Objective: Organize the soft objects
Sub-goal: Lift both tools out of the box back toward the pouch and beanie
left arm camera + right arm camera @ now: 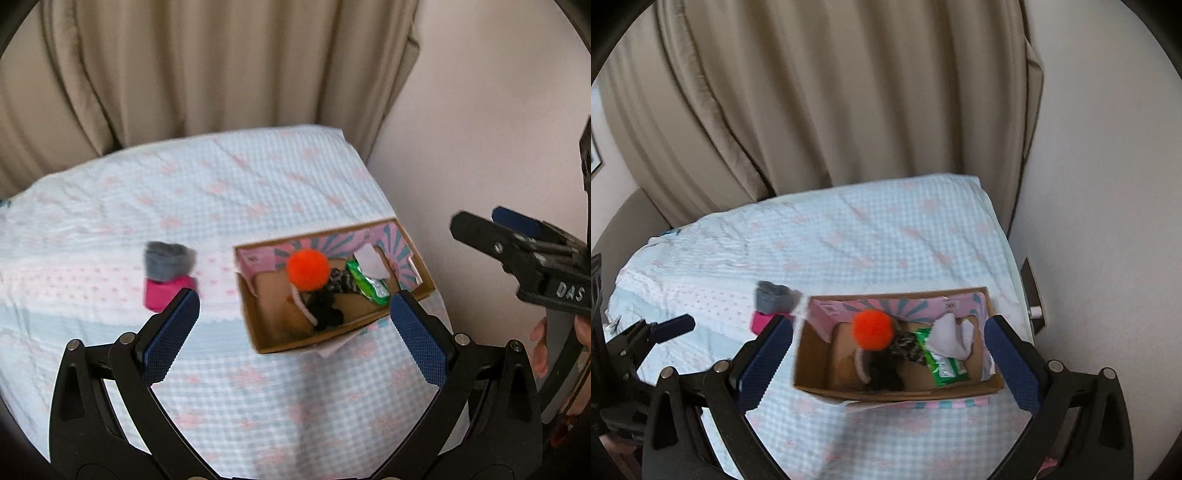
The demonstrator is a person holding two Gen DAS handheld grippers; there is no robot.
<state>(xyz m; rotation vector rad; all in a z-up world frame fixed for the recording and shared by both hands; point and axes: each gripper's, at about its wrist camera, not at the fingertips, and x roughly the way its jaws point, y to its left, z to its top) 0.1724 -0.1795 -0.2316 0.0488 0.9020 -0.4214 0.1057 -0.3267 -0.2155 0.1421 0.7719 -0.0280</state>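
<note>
An open cardboard box [255,325] [812,354] with a pink lining sits on the checked bedspread [240,192] [868,236]. Inside it lie an orange pompom [307,268] [872,329], dark knitted items [327,314] [886,373], a green packet [367,282] [945,365] and a white cloth [369,262] [951,336]. A grey and pink rolled sock [166,273] [772,299] lies left of the box. My left gripper [295,314] is open and empty, hovering above the box. My right gripper [890,343] is open and empty above the box; it also shows at the right edge of the left wrist view [491,225].
Beige curtains [203,66] [831,92] hang behind the bed. A pale wall [480,110] [1108,184] runs along the bed's right side, with a socket plate [1034,295] low on it. The box sits near the bed's right edge.
</note>
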